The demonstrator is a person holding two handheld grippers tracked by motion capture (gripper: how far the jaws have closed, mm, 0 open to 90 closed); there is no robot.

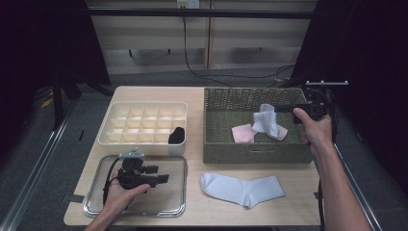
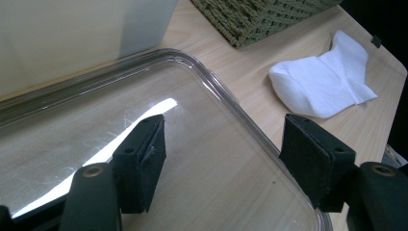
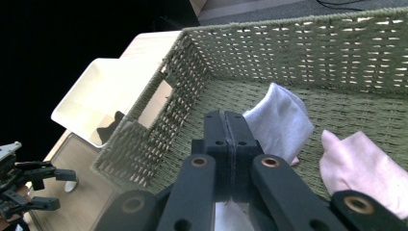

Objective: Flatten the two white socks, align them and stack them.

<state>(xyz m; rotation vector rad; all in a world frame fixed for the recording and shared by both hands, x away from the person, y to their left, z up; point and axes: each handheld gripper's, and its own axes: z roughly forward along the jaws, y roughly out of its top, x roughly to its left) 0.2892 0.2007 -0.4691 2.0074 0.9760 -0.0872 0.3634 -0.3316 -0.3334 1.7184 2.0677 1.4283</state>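
Because the right hand-held gripper [image 3: 226, 126] has its jaws pressed flat together on the pale sock [image 1: 266, 121], that sock hangs lifted off the floor of the woven basket [image 1: 226, 149], with its bulk bunched toward the basket's right half. I read this as a pick in progress: pinching a fold of cloth gives enough hold to raise the sock over the basket wall. A pink sock [image 1: 243, 133] lies on the basket floor just beside it, apart from the jaws, so it should stay behind. In front of the basket, a white sock [image 1: 243, 188] lies flat on the worktop [image 1: 192, 96], likely a mate laid out for pairing. Left of the basket stands the compartment box [image 1: 115, 139], a dark item [image 1: 176, 135] in its cell nearest the basket. In front of the box, my left hand-held gripper [image 2: 221, 159] rests released over the clear tray [image 1: 180, 204], jaws wide, nothing between them.
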